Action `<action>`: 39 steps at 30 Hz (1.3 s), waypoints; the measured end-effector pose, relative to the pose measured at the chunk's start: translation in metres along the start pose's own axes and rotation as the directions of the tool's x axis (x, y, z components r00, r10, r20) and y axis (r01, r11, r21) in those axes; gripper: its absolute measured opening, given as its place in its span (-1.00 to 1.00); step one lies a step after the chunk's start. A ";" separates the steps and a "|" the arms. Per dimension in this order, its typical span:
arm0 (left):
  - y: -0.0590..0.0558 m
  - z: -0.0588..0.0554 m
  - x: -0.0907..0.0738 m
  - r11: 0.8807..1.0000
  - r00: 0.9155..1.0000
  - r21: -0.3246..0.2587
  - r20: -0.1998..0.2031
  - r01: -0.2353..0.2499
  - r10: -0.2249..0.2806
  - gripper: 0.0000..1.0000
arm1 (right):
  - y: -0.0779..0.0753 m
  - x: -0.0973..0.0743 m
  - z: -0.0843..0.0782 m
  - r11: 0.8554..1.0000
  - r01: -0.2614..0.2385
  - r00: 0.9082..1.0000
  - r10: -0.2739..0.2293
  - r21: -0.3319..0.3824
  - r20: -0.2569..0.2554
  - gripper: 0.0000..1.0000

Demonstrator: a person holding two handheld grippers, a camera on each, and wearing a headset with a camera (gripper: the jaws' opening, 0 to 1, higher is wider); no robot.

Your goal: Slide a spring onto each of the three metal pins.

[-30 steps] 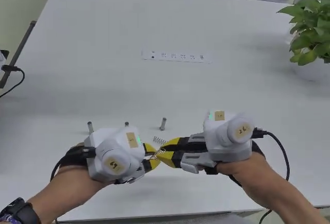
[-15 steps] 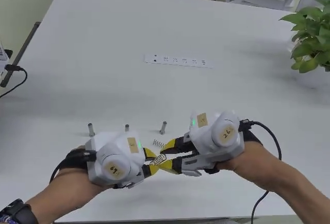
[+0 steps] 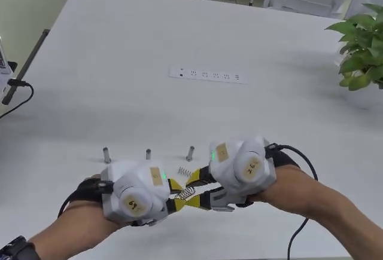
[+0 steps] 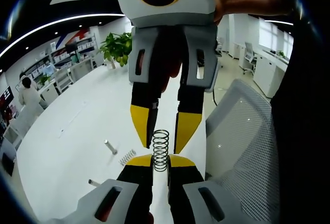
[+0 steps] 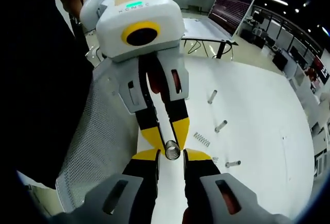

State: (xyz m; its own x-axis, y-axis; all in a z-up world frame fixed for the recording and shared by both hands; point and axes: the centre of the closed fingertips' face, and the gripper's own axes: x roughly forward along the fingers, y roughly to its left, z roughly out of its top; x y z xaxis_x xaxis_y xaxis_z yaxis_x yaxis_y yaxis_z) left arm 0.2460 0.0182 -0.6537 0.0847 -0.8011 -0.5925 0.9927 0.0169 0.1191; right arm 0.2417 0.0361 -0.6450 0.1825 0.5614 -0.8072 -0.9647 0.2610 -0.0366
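Three short metal pins [image 3: 106,154] [image 3: 148,153] [image 3: 190,152] stand bare in a row on the white table [image 3: 179,33]. A loose spring [image 3: 184,172] lies just in front of the right-hand pin. Nearer me, above the table's front edge, my left gripper [image 3: 179,198] is shut on one end of a second spring [image 3: 187,193]. My right gripper [image 3: 195,189] faces it tip to tip, jaws open around the spring's other end. In the left gripper view the held spring [image 4: 161,151] rises from my left gripper [image 4: 161,164] into the right gripper [image 4: 164,130].
A white power strip [image 3: 207,75] lies mid-table beyond the pins. A potted plant [image 3: 362,51] stands at the right edge, and a dark cable [image 3: 15,92] runs along the left side. A mesh office chair [image 4: 247,131] sits below the grippers.
My right gripper has moved left and closed in on the left gripper, so its jaws now straddle the free end of the held spring. The left gripper has stayed about where it was.
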 end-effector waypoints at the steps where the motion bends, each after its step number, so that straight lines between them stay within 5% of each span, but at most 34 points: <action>1: -0.001 0.000 0.000 1.000 1.000 0.003 -0.001 0.002 -0.002 -0.96 | 0.000 0.001 0.000 1.000 -0.001 1.000 0.001 -0.008 -0.004 -0.70; 16: -0.010 -0.004 0.003 0.998 0.999 0.044 -0.029 0.041 -0.040 -0.96 | 0.011 0.007 -0.005 0.994 -0.044 0.998 0.038 -0.104 -0.056 -0.83; 33: -0.008 -0.008 0.005 0.998 0.999 0.036 -0.015 0.041 -0.041 -0.94 | 0.008 0.009 -0.007 0.999 -0.004 0.999 0.002 -0.048 -0.035 -0.84; 39: 0.002 -0.023 0.003 1.000 1.000 0.000 -0.029 0.003 -0.003 -0.86 | 0.003 0.006 -0.005 1.000 0.013 1.000 -0.014 -0.020 -0.004 -0.84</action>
State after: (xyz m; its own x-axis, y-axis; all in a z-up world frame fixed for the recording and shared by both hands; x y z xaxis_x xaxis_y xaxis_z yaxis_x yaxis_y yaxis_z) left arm 0.2507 0.0297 -0.6740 0.0837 -0.7836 -0.6155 0.9930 0.0142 0.1170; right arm 0.2385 0.0362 -0.6531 0.1948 0.5545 -0.8091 -0.9657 0.2530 -0.0591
